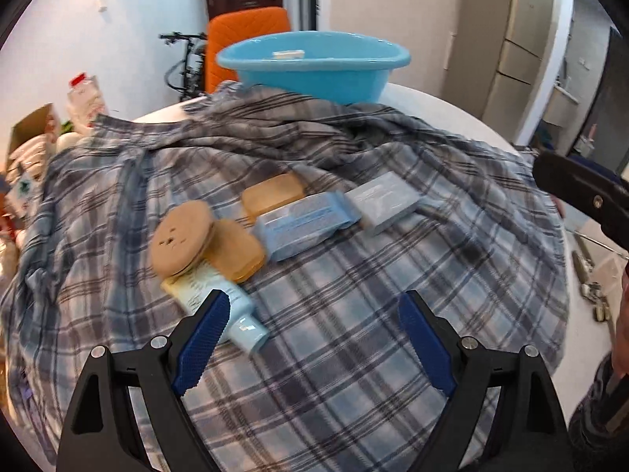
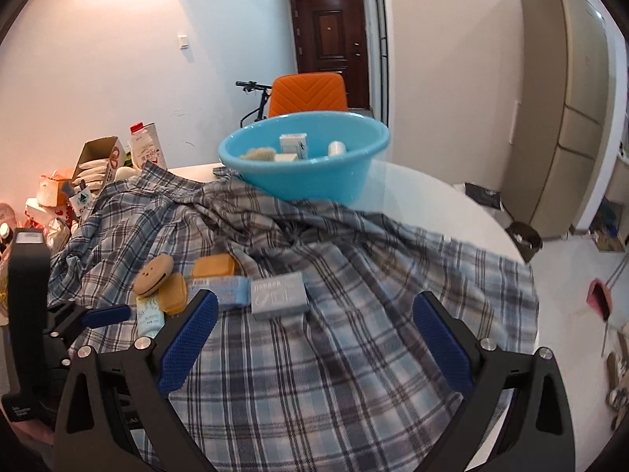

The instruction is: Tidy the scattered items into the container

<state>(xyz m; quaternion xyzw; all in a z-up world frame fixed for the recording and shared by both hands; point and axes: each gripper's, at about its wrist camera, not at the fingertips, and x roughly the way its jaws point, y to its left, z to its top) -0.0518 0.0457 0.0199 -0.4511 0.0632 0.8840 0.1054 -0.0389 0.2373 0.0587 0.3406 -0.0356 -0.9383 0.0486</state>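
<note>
Glossy plastic basin (image 2: 302, 173) — woven plaid cloth (image 2: 334, 354)

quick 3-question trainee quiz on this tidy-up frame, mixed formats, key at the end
1. True or false: the blue basin already holds some items.
2. Multiple choice: the grey box lies on A) bare table, B) the plaid cloth, C) the orange chair.
3. Fill in: the fingers of the left gripper and the right gripper stand ____, with nothing between them.

Key: 1 true. 2 B. 3 open.
</note>
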